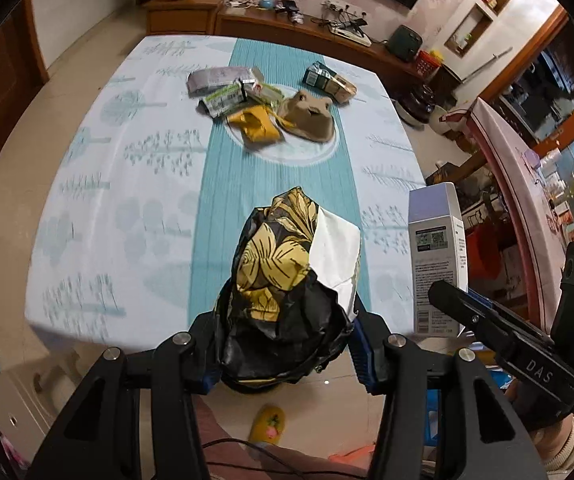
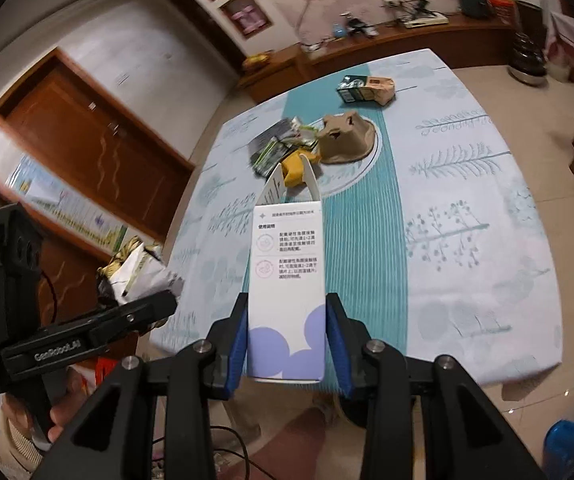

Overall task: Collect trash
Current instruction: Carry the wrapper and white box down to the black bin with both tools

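Clamped in the left claw point(image 1: 287, 344) is a crumpled black and yellow flowered wrapper point(image 1: 287, 272), lifted over the near edge of the surface point(image 1: 119, 200). Beside it, the right claw point(image 2: 287, 340) grips a white and purple carton point(image 2: 287, 280). Farther away, more trash point(image 1: 263, 104) lies in a pile near the middle.

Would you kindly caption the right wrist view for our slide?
Right gripper holds a white carton above the table, where more trash waits.
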A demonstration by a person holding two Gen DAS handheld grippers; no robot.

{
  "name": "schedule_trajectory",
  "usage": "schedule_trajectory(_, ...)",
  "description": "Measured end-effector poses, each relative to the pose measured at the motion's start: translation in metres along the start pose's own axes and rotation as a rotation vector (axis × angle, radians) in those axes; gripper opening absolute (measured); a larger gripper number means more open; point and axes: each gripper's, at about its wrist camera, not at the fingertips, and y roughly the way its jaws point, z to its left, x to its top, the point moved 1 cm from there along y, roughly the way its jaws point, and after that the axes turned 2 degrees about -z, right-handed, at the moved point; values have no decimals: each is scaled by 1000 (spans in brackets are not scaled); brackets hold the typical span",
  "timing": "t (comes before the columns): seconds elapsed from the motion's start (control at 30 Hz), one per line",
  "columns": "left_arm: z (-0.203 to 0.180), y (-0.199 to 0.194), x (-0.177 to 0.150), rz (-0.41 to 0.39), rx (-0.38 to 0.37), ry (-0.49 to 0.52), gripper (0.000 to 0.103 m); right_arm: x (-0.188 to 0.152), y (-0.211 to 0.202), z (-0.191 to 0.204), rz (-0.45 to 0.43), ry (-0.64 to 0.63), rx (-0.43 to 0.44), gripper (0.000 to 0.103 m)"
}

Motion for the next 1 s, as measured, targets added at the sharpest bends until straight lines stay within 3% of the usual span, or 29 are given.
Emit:
schedule_trajectory(0.2,-12,-4,-54,64,29,1,50,-48,-20,-3,57,-23,57,36)
schedule_trajectory(0.5,-3,17,-106,165,40,38,50,-116,0,-9,174,26,77,36)
schedule_trajectory(0.73,19,74,-151,233,-11,67,50,-178,47,-30,270,104,16,36)
schedule_trajectory(1.0,49,187,-198,297,-13,88,51,-248,138,-91,328,211,-74,36)
